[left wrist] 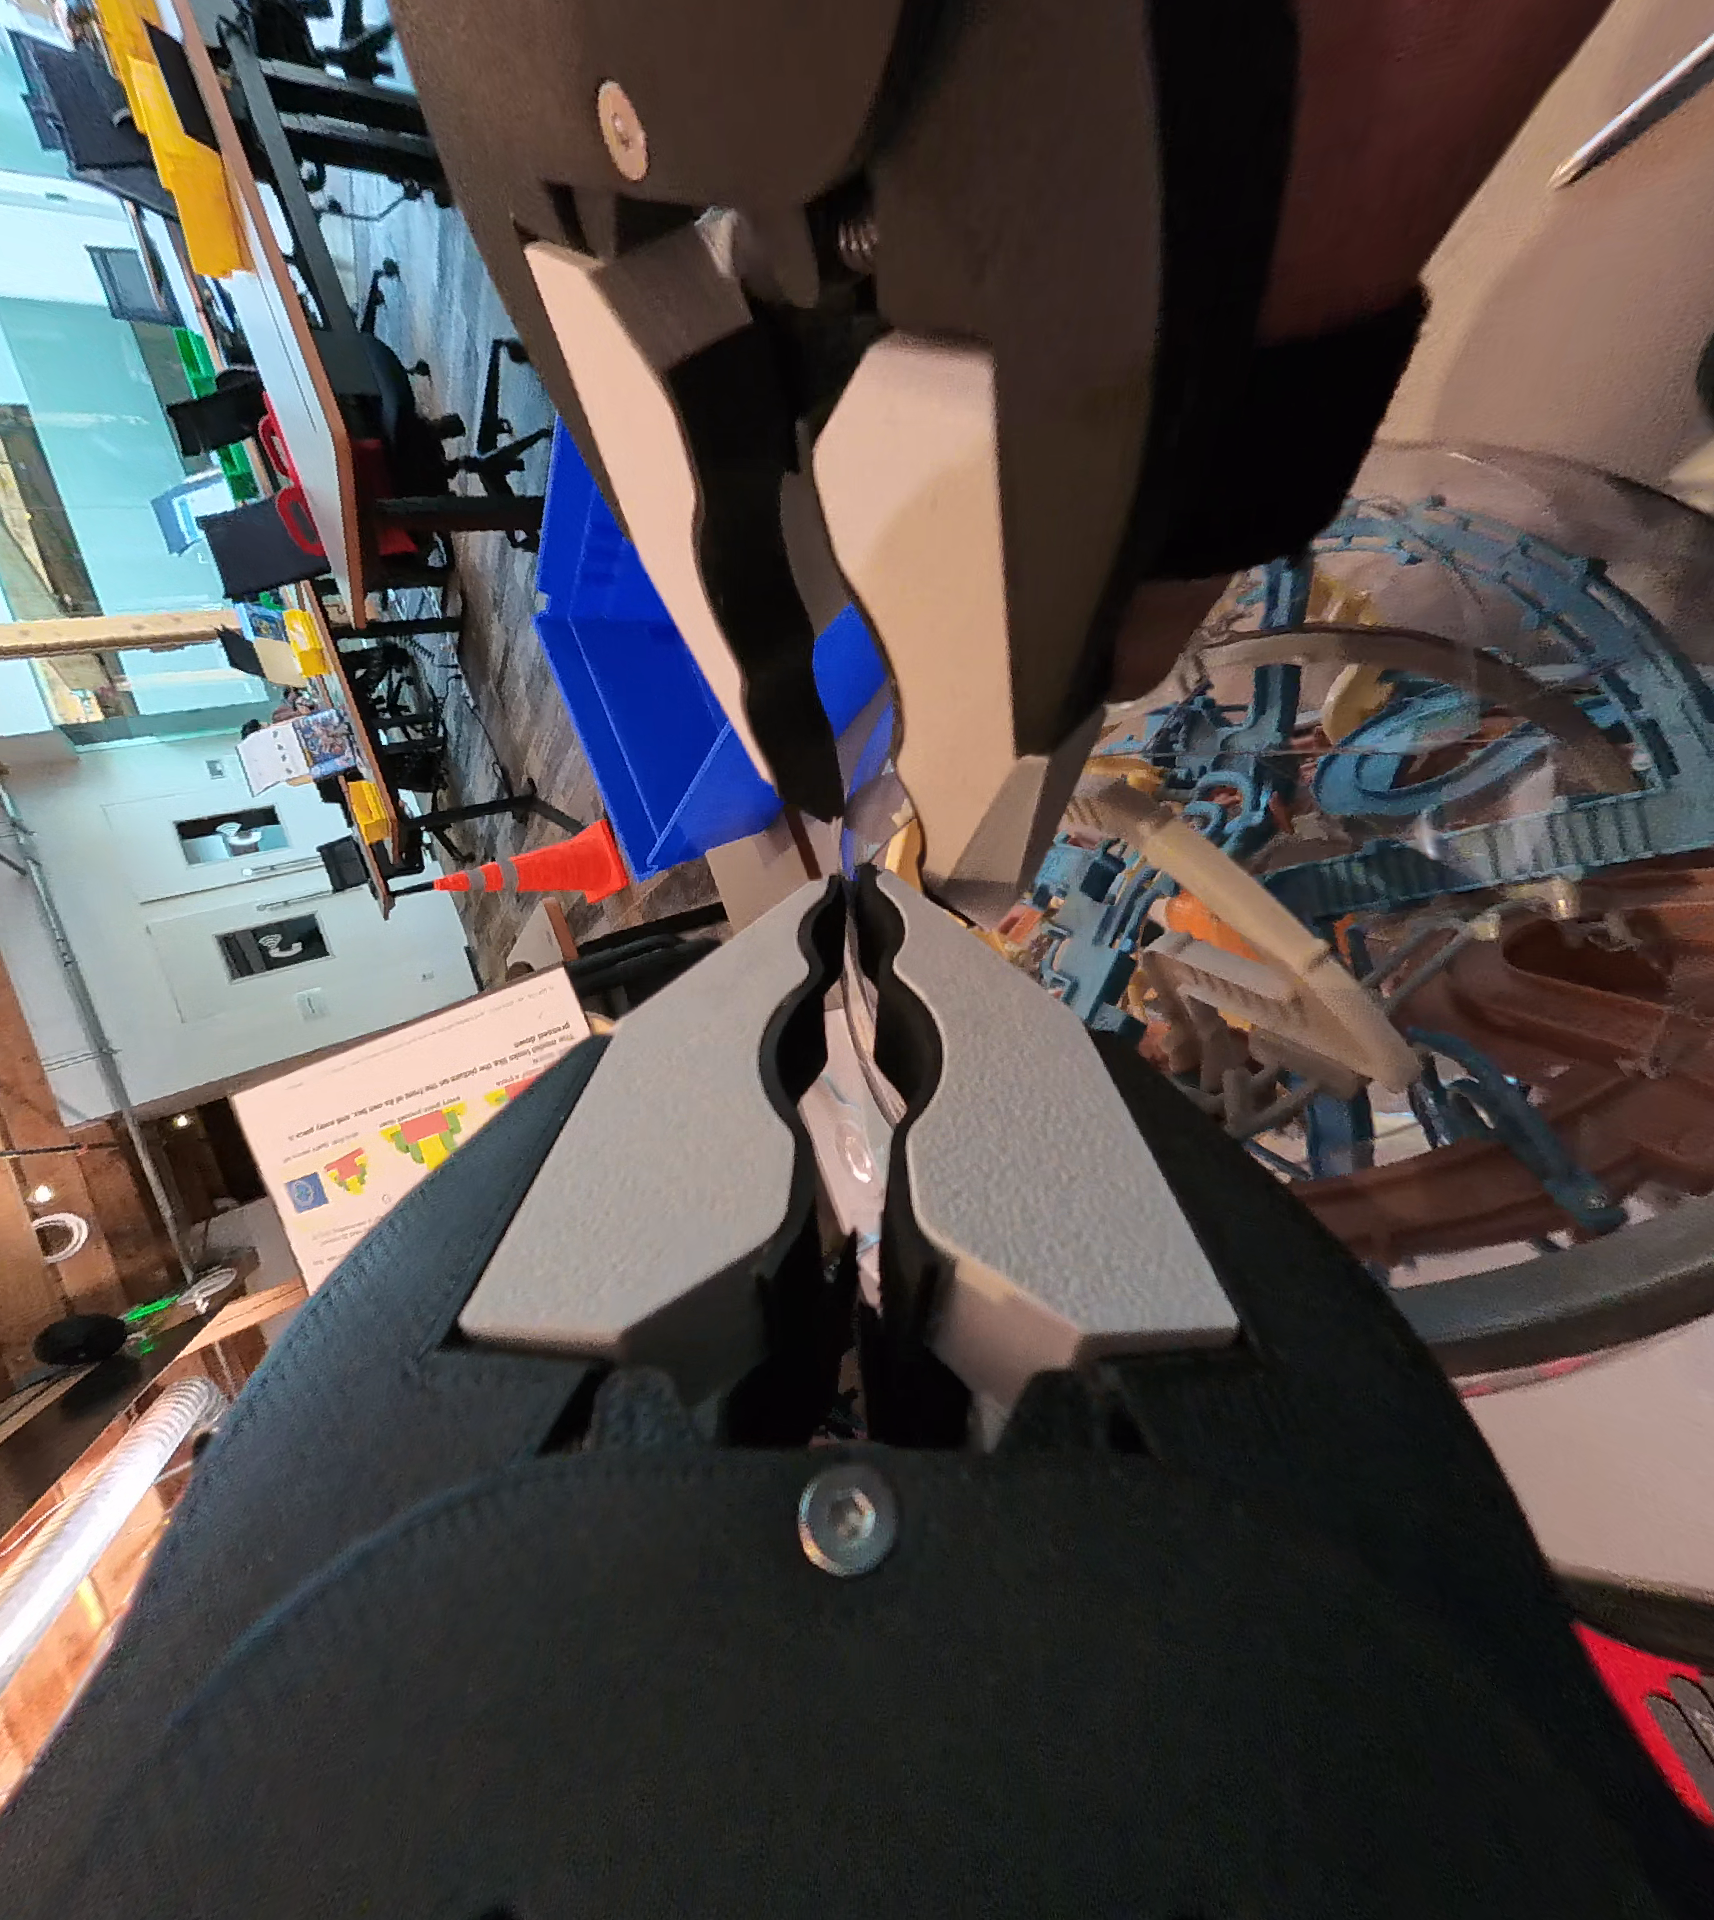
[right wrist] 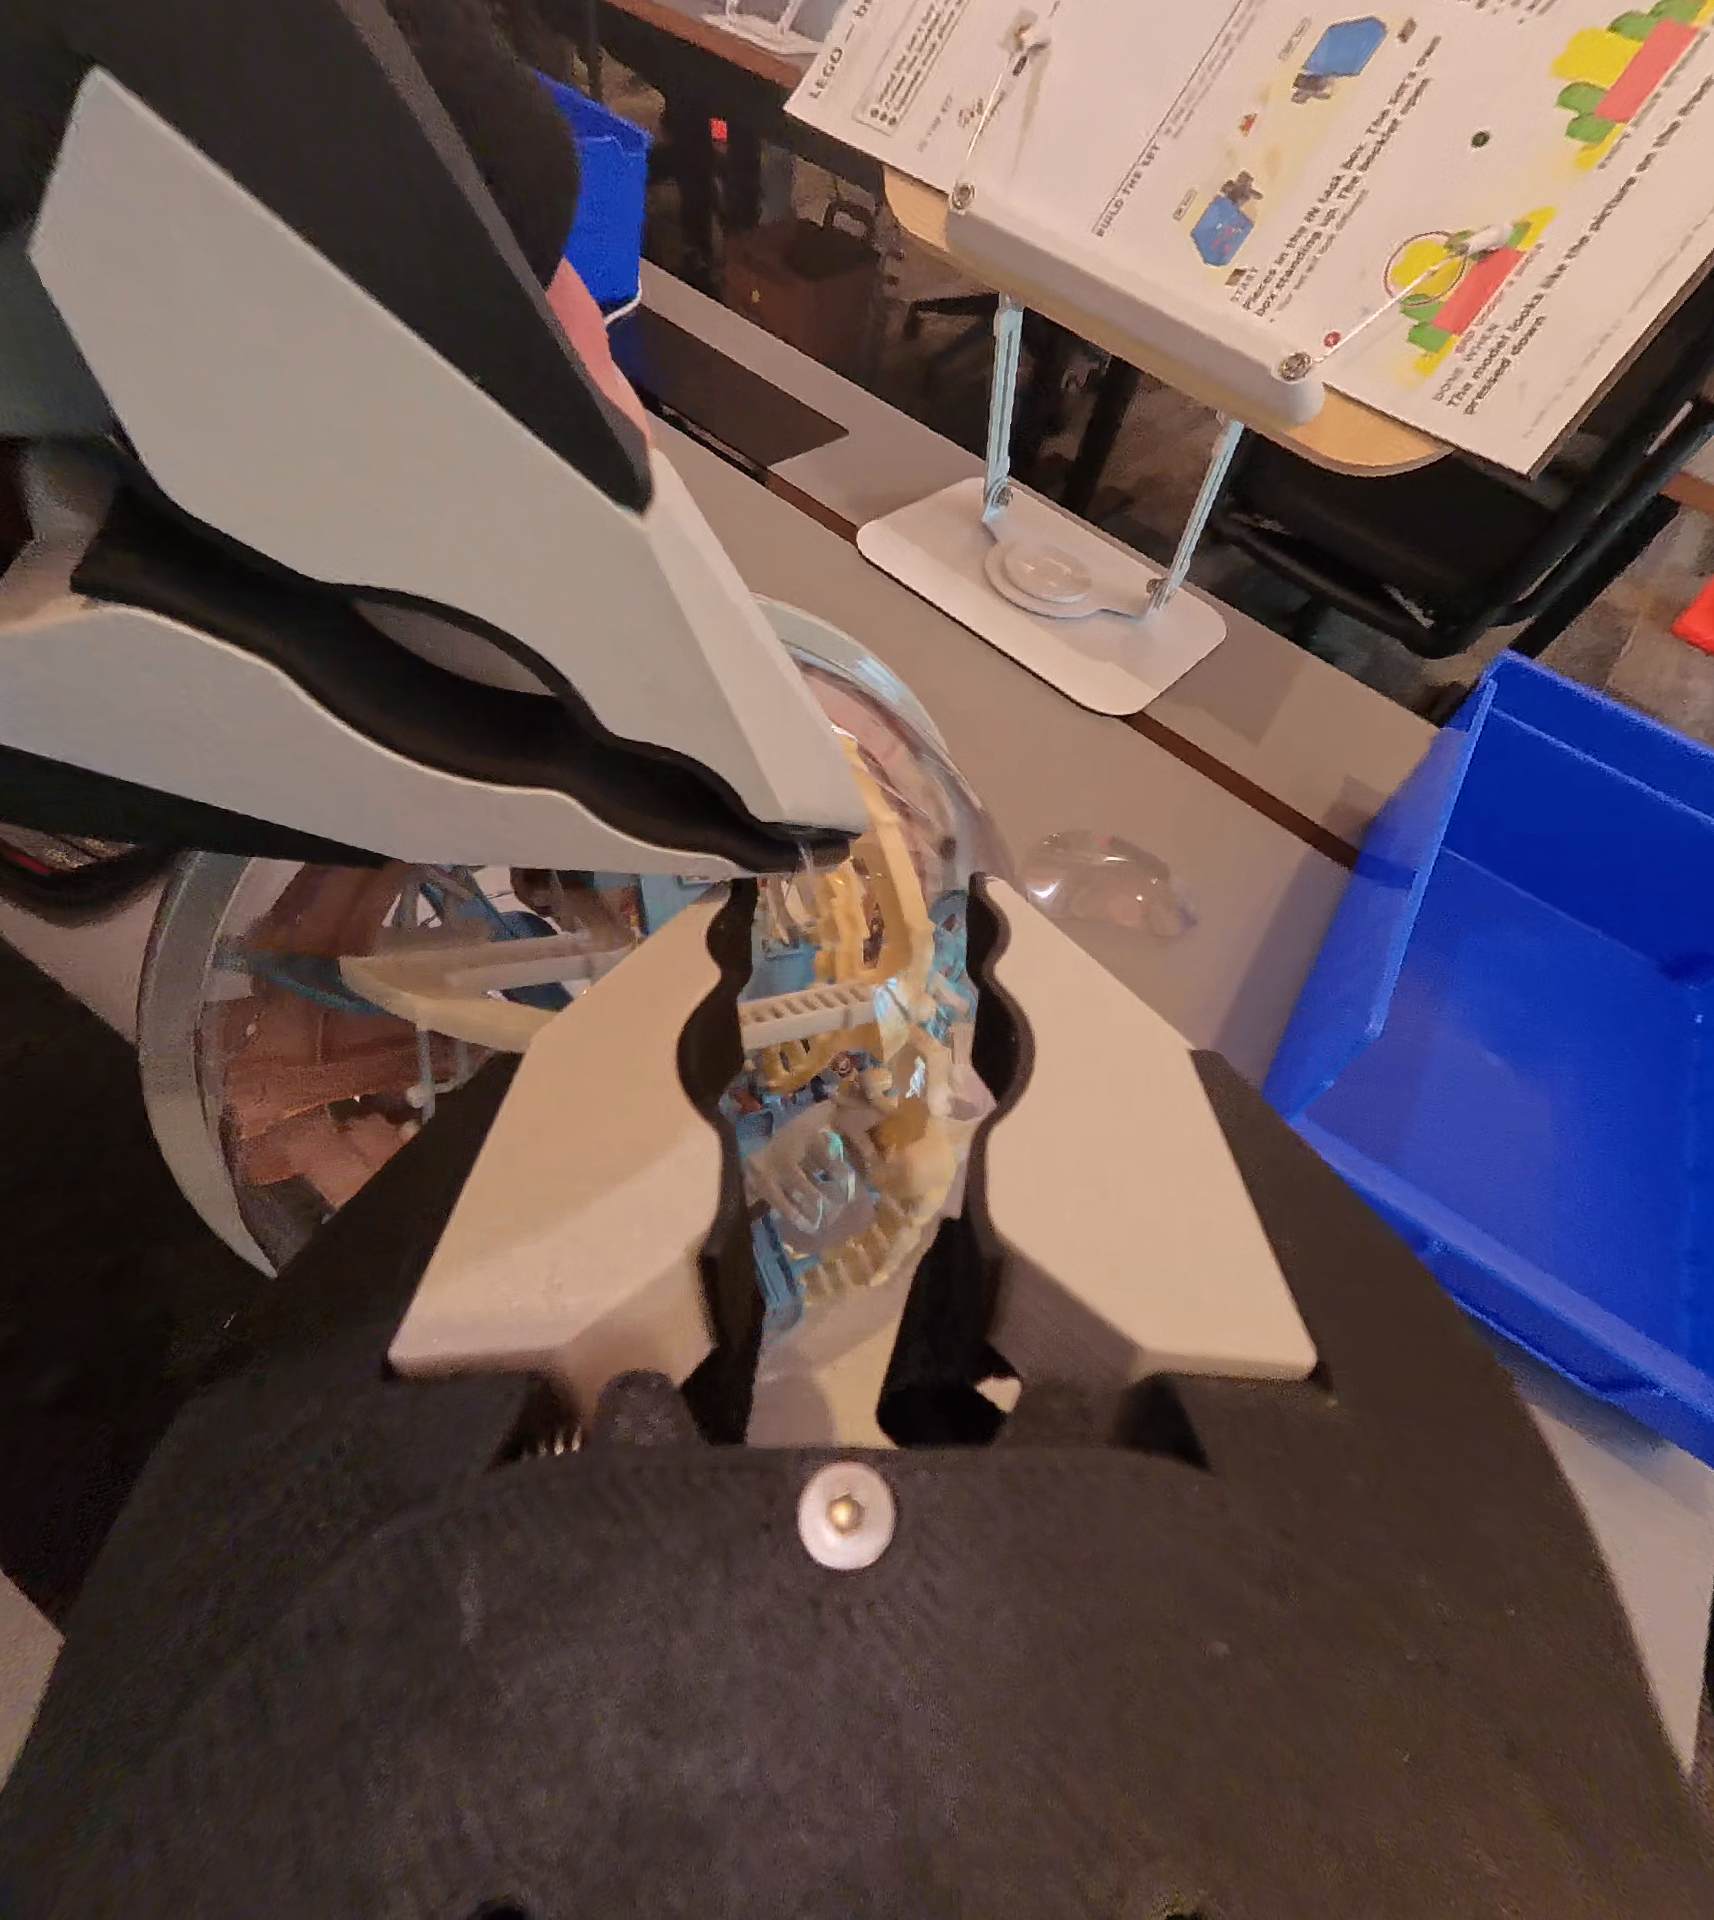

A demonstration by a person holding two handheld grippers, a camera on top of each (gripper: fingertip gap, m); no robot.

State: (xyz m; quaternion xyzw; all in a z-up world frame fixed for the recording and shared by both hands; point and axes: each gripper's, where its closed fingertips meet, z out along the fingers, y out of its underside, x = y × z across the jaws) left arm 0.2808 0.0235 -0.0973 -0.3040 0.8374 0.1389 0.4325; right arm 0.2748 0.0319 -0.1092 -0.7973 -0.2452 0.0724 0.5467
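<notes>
A blue bin and paper stand crowd the clear sphere.

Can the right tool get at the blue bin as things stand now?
Probably yes. The blue bin sits open just beside the right tool, with nothing between them, though its fingers straddle the clear globe.
</notes>
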